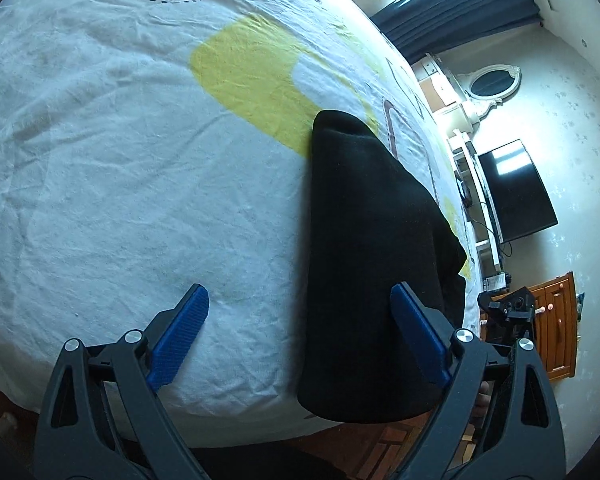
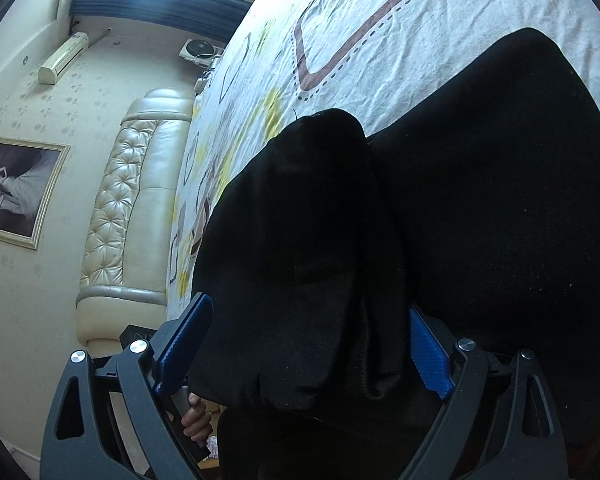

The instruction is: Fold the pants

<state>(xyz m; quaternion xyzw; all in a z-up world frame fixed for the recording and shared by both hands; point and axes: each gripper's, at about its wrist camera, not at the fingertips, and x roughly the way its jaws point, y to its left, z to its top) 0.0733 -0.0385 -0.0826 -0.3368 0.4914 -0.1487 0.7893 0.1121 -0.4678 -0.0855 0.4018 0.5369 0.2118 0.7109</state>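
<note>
Black pants [image 1: 364, 264] lie on the bed's white patterned sheet [image 1: 120, 160], one end hanging over the near edge. My left gripper [image 1: 300, 324] is open wide just above that edge. Its left pad [image 1: 180, 340] is over bare sheet and its right pad [image 1: 418, 336] is over the pants' right side, with nothing pinched. In the right wrist view the pants [image 2: 480, 200] fill the frame, and a folded-over flap [image 2: 312, 216] runs back between the fingers of my right gripper [image 2: 308, 350]. Its jaws stand wide, and neither blue pad visibly presses the cloth.
A cream padded headboard [image 2: 128, 208] and a framed picture [image 2: 16, 188] are to the left. A dark TV [image 1: 516, 192] on a white stand, a wooden cabinet [image 1: 556, 320] and the other gripper's housing [image 1: 508, 308] lie off the bed's right edge. A hand [image 2: 196, 420] shows low down.
</note>
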